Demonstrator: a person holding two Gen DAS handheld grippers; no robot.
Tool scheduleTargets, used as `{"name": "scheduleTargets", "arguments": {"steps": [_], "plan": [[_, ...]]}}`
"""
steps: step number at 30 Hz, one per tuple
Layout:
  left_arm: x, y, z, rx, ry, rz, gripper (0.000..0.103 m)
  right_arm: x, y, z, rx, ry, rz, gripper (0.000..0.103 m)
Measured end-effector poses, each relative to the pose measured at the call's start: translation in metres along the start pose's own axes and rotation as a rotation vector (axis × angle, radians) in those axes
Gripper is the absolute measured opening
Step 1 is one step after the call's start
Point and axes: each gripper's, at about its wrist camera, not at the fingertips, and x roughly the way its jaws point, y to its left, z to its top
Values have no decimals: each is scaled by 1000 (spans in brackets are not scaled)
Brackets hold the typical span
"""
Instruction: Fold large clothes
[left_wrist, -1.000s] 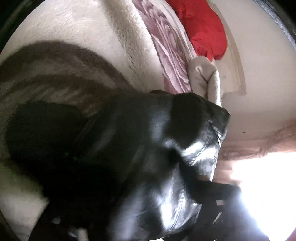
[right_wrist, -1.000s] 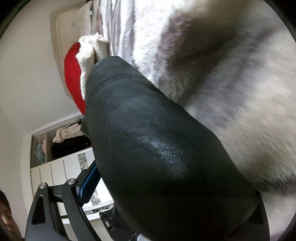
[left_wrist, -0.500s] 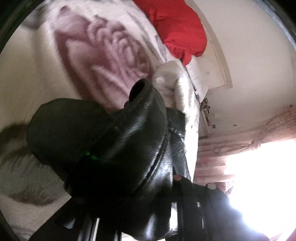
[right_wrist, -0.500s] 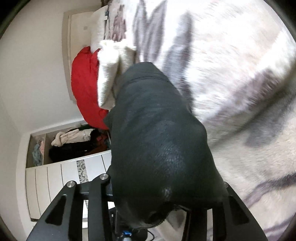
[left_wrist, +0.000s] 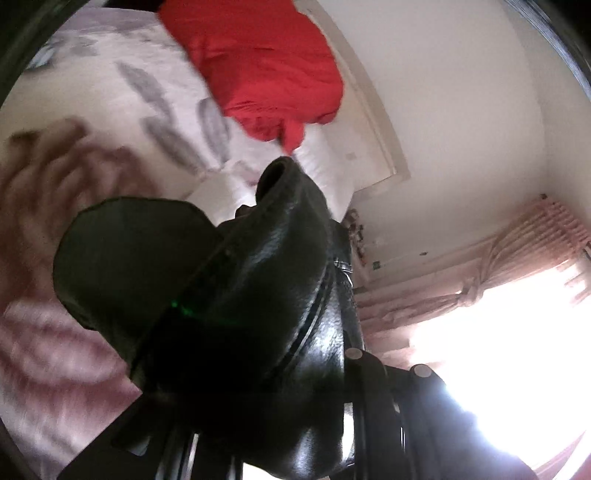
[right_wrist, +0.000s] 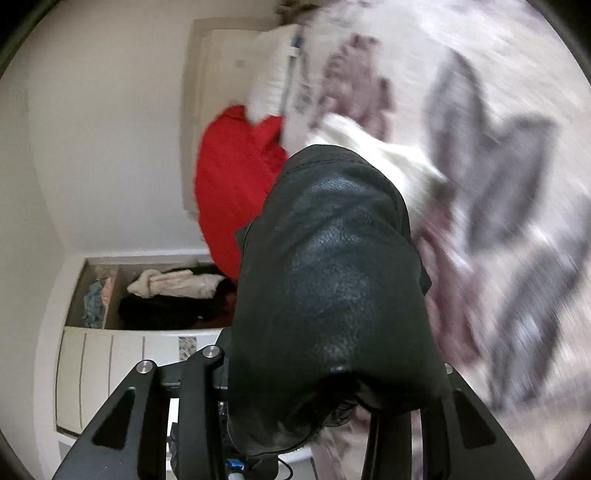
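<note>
A black leather garment fills the middle of the left wrist view, bunched and lifted above the bed. My left gripper is shut on its lower folds; the fingertips are buried in the leather. In the right wrist view the same black leather garment drapes over and between the fingers. My right gripper is shut on it. The garment hangs clear of the patterned blanket, which is blurred by motion.
A red garment lies at the head of the bed, also in the right wrist view. A cream fluffy cloth lies beside it. An open wardrobe holds clothes. A bright window with pink curtains is at the right.
Both grippers have lifted the black leather garment up off the blanket and swung toward the head of the bed. The red garment and the walls have come further into view.
</note>
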Motion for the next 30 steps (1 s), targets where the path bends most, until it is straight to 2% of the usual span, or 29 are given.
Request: {"name": "scheduleTargets", "arguments": {"steps": [2,5,9,11,12,14,16,19,21,23,25,27,29,30], "plan": [[35,3,28,3,10,-24,12,29,13,28,-28,-19,16,41],[78,16,54,14,29,-34,12,73,14,66,-44,-48,27,41],[145,71,76,16,96,-4,12,128,-17,99,-55,-98,22,41],[163,96,76,9,136,8,14,149,-39,105,-51,-115,-11,41],[170,109,76,-3,163,4,18,159,-52,107,-40,-113,-30,41],[170,117,74,18,193,-7,28,168,-68,110,-11,-105,-51,43],[164,117,72,18,221,-7,31,169,-70,112,-13,-89,-63,49],[154,120,70,-56,284,2,36,170,-68,116,1,-16,-117,57],[145,116,68,-82,308,20,38,169,-66,118,7,32,-165,63],[133,105,66,-63,301,78,46,168,-60,119,8,77,-228,74],[120,96,65,-47,275,112,66,164,-53,117,6,107,-263,76],[108,91,65,-42,243,136,74,157,-46,116,-15,116,-317,83],[98,82,66,8,217,203,82,146,-33,113,-77,114,-428,87],[93,74,65,55,204,251,99,142,-27,110,-111,117,-463,87]]}}
